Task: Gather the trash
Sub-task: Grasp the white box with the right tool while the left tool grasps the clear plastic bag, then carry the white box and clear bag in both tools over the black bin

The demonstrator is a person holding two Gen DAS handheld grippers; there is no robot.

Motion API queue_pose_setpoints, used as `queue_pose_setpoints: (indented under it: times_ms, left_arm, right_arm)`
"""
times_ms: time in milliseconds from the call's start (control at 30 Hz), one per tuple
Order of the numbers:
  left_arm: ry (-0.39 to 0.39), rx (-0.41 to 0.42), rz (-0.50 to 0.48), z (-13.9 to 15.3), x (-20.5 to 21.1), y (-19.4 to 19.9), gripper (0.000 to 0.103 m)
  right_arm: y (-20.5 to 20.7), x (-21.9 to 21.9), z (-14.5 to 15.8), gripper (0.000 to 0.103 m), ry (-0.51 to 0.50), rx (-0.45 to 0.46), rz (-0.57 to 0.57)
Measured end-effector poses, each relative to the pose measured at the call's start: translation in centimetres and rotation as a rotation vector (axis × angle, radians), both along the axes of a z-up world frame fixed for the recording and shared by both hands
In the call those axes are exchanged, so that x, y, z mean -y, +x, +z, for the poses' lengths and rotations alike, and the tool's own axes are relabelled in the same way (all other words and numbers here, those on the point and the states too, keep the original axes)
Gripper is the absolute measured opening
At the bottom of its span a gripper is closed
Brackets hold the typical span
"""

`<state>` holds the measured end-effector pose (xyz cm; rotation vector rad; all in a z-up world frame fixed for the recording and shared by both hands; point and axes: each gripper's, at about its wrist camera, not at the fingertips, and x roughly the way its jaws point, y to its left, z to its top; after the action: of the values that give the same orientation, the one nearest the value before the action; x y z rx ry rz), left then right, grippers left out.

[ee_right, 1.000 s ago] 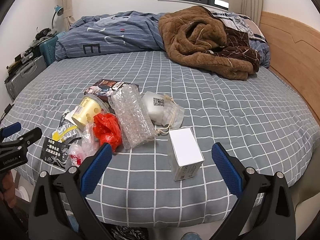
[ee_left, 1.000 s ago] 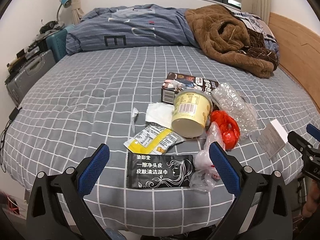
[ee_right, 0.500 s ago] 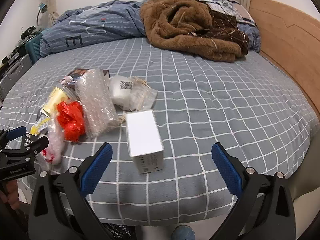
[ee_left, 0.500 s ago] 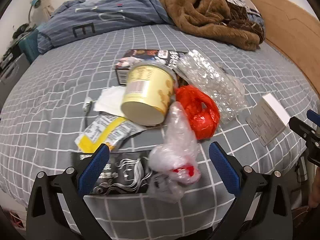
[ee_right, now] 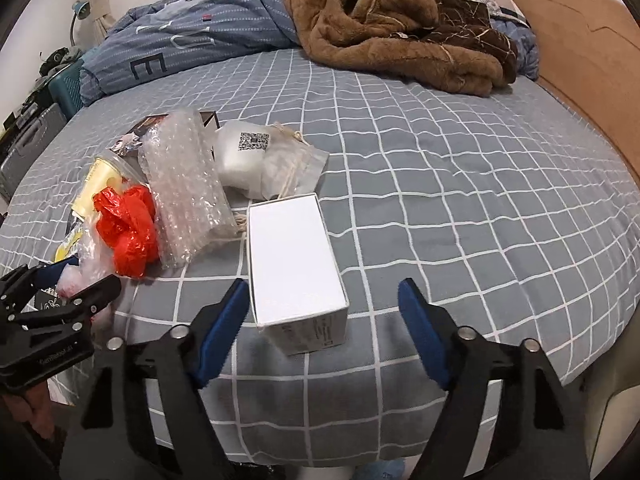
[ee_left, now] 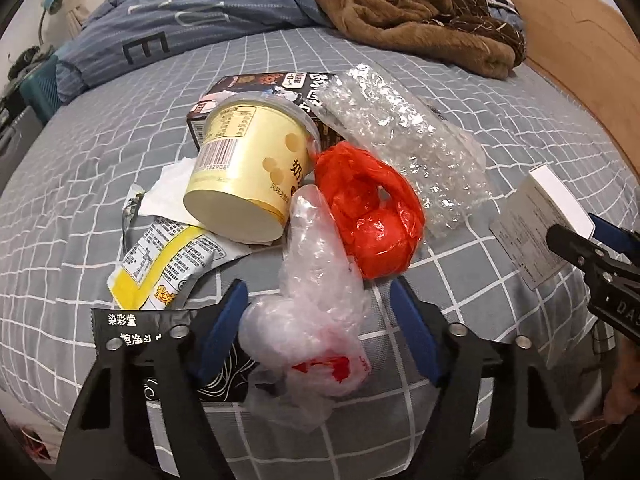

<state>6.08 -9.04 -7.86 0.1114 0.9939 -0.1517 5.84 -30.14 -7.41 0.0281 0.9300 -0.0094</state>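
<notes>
left gripper closing round clear bag, no contact | right gripper closing astride white box

A wide bed fills the room, spread with a grey sheet crossed by white grid lines. At its far end a blue striped duvet lies bunched, and beside it a brown fleece blanket sits in a heap. A wooden headboard runs along the right. On the left stand a teal crate, a grey case and a small blue lamp against the pale wall.
</notes>
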Motion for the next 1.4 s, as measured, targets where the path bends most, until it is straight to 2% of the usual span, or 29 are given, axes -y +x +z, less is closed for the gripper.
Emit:
queue_pose_setpoints:
  times_ms: [67,133,167,200,800,1400]
  left_arm:
    - [0.020,-0.008,-0.008,-0.2,0.2,0.1,0.061]
    - [0.024,-0.013,-0.012,-0.4,0.2,0.1,0.056]
    - [0.016,-0.009,-0.008,-0.4,0.1,0.1,0.056]
    - [0.001,-0.009,-0.005,-0.3,-0.1,0.0,0.054]
    - [-0.060,0.056,0.014,3.2,-1.6,-1.3,0.052]
    - [-0.060,0.108,0.059,5.7,-4.0,-3.8,0.052]
  right_arm:
    - [0.2,-0.2,-0.2,0.065,0.003,-0.007,0.000]
    - [0.4,-0.2,-0.4,0.050,0.019,-0.017,0.007]
    - [0.5,-0.3,-0.5,0.044,0.028,-0.026,0.012]
    - [0.6,-0.4,-0.5,0.043,0.032,-0.031,0.015]
    - [-1.0,-1.3,3.1,0.039,0.033,0.054,0.010]
    - [-3.6,-3.6,5.7,0.039,0.005,0.103,0.040]
